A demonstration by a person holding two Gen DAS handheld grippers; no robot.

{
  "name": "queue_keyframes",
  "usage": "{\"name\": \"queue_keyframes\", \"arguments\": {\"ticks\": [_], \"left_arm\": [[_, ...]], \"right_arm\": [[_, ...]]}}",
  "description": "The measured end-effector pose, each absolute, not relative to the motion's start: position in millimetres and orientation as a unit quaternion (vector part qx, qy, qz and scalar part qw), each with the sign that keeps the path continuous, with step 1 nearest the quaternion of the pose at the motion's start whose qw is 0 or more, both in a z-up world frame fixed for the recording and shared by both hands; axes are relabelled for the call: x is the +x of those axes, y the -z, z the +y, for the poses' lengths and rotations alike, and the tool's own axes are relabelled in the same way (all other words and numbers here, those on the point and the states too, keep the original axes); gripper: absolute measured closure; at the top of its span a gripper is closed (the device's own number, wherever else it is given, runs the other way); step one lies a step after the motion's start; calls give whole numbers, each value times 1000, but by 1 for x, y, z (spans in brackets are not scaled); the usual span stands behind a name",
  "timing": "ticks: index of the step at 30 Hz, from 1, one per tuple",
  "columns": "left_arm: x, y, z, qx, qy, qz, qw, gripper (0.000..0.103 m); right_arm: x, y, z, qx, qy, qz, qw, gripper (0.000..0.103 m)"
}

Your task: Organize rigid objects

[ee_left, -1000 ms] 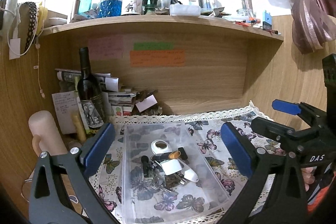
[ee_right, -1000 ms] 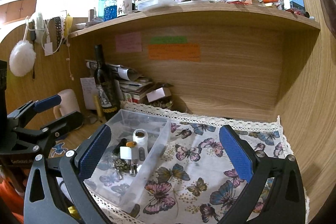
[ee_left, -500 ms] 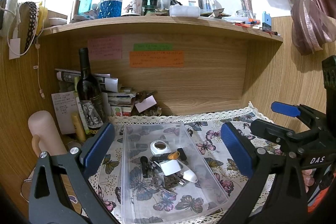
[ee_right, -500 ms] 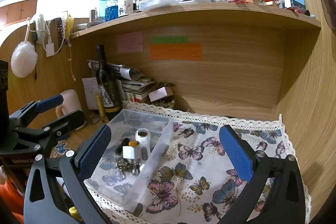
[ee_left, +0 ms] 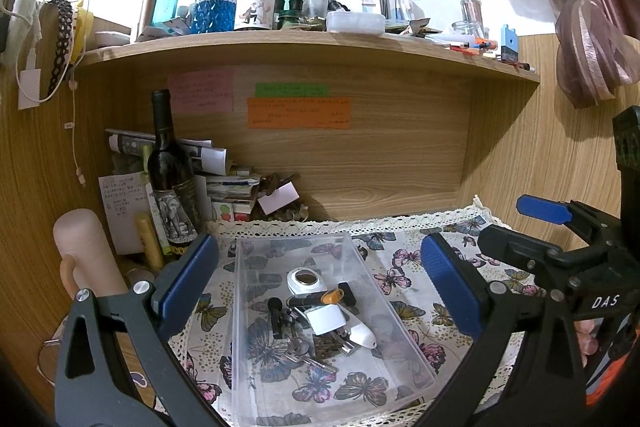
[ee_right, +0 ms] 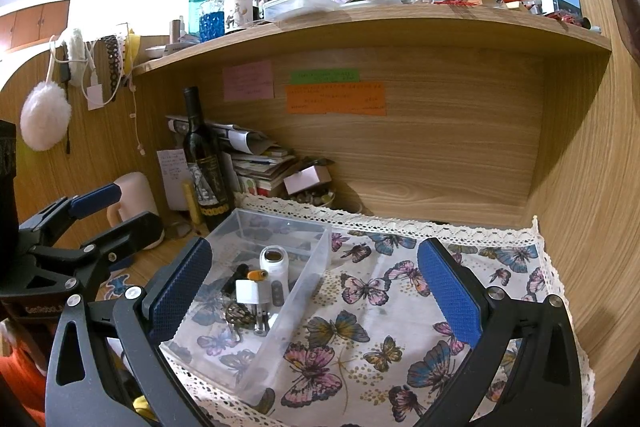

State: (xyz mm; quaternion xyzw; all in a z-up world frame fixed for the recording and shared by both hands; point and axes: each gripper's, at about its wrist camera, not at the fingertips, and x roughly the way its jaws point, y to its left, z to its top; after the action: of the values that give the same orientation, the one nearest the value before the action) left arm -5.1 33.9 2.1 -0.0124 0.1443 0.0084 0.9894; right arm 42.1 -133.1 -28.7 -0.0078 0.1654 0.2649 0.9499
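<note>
Bottle [ee_left: 170, 183], dark glass, upright at far left of desk beside stacked papers [ee_left: 224, 183], under cluttered shelf [ee_left: 304, 47]. Left gripper [ee_left: 320, 283] spread wide, empty, hovering over clear plastic bin [ee_left: 404, 327] on butterfly cloth [ee_right: 400, 307]. Bin holding small rigid items bunched mid-floor: white round-topped device [ee_left: 304, 279], orange-capped black pen [ee_left: 316, 299] just beside it, white plug adapter [ee_left: 328, 319], keys [ee_left: 300, 349] near front. Same bin at left in right wrist view, long side angled away. Right gripper [ee_right: 316, 287] likewise wide apart, nothing between pads, above bare cloth right of bin. Wood panel [ee_right: 580, 187] closing off right side.
</note>
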Motion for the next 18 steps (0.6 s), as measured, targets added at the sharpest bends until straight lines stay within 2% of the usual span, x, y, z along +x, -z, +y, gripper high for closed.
{"name": "queue_keyframes", "arguments": {"ticks": [18], "left_arm": [[-6,-2,36,-18,-8,144,989,0]], "right_arm": [[40,27,-130,15,-249,175,952,0]]}}
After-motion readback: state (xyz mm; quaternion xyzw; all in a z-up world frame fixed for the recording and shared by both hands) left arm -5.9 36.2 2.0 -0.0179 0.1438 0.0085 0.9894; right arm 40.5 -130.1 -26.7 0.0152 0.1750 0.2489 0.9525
